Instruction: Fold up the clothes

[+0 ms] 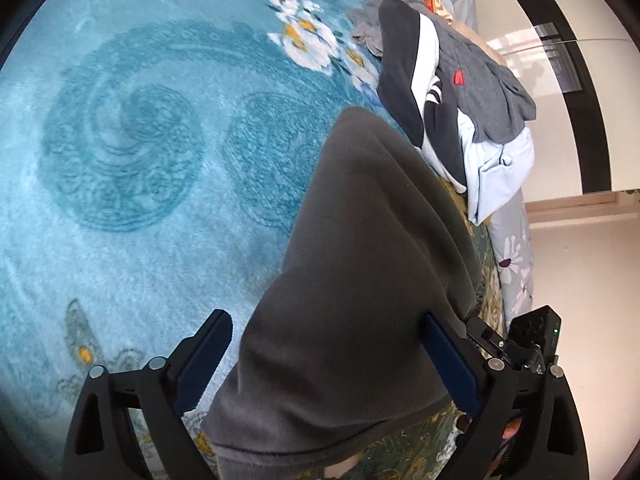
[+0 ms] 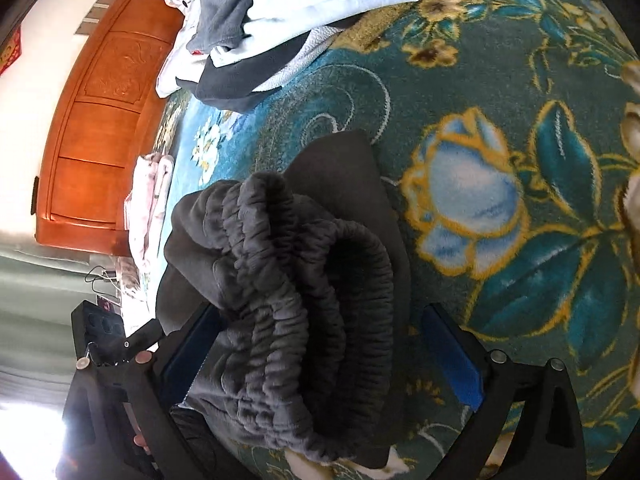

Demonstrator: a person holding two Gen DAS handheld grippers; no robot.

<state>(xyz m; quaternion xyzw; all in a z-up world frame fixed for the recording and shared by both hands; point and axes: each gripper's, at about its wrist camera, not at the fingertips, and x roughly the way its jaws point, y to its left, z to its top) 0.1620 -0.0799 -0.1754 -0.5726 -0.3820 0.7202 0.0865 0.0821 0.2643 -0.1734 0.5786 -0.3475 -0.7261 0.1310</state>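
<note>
We've got both grippers, left [image 1: 326, 364] and right [image 2: 320, 354], gaping wide, gripping nothing; fleecy gray sweatpants [image 1: 360, 280] bunched between jaws, ruched waistband [image 2: 304, 280] hiding their left pad.

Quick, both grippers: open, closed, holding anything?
Left gripper: open, dark grey pants between its fingers.
Right gripper: open, pants' waistband between its fingers.

My left gripper [image 1: 324, 364]: grey sweatpants [image 1: 360, 280] cover the gap, so I can't tell if the pads touch cloth. Pants run off the 6 o'clock edge. My right gripper [image 2: 316, 356]: the gathered waistband [image 2: 304, 300] hides the left pad. Clothes pile [image 2: 280, 8] is cut off at 12 o'clock; the headboard [image 2: 100, 128] is blurred.
</note>
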